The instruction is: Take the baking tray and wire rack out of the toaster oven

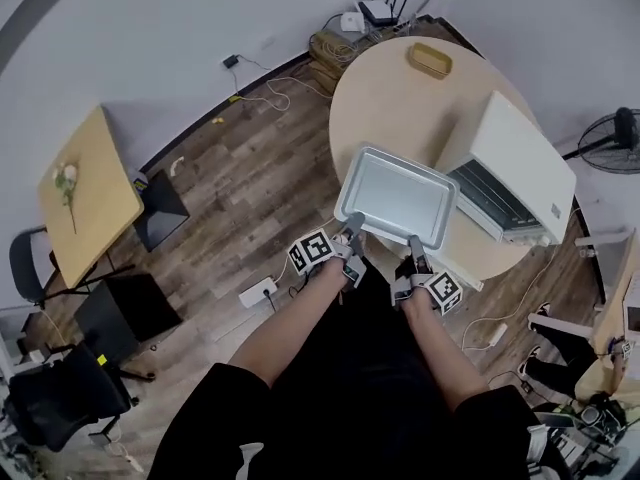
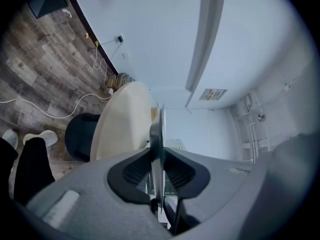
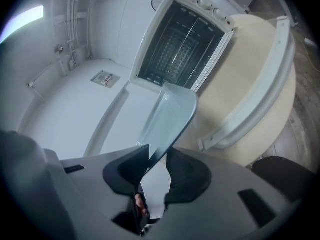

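standing fan [image 1: 610,143] cut by right edge, wire rack [image 3: 176,51] dim inside toaster oven [image 3: 202,4]

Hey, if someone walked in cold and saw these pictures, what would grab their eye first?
The shiny baking tray, held out over the near edge of the round table with the left claw and right claw each clamped on its near rim. Behind it to the right, the white toaster oven stands open, its wire rack inside.

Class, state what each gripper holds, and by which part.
The shallow silver metal baking tray, by its near rim: left gripper toward the left corner, right gripper toward the right.
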